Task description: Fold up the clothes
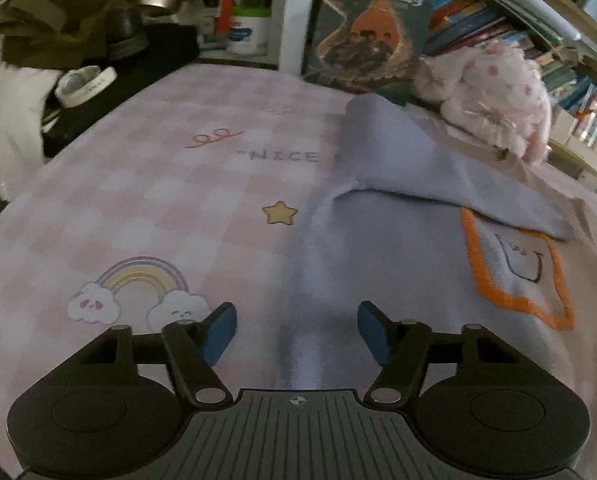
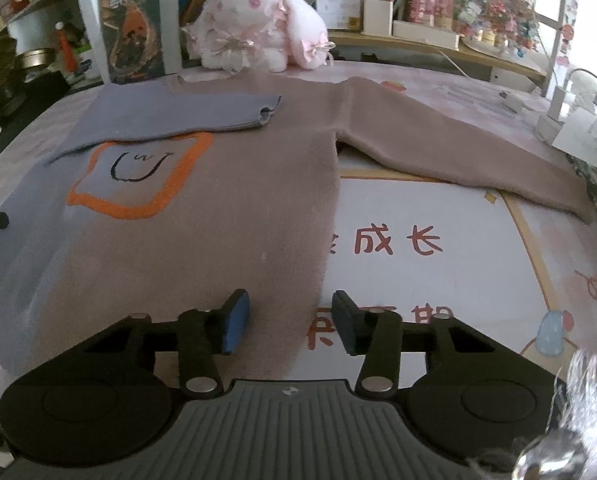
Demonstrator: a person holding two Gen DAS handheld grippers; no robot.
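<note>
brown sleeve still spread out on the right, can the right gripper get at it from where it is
Probably yes: the right gripper is open and empty, and the brown sleeve lies flat ahead to its right with nothing on it.

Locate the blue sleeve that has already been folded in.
In the right wrist view the blue sleeve lies across the sweater's upper chest, just above the orange-outlined patch, with its cuff pointing toward the brown sleeve.

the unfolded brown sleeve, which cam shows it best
The right wrist view. There the brown sleeve lies stretched out flat across the table mat, visible from shoulder to cuff, while the grey-blue sleeve is folded over the chest. The left wrist view shows only the grey-blue sleeve; the brown sleeve is out of frame.
</note>
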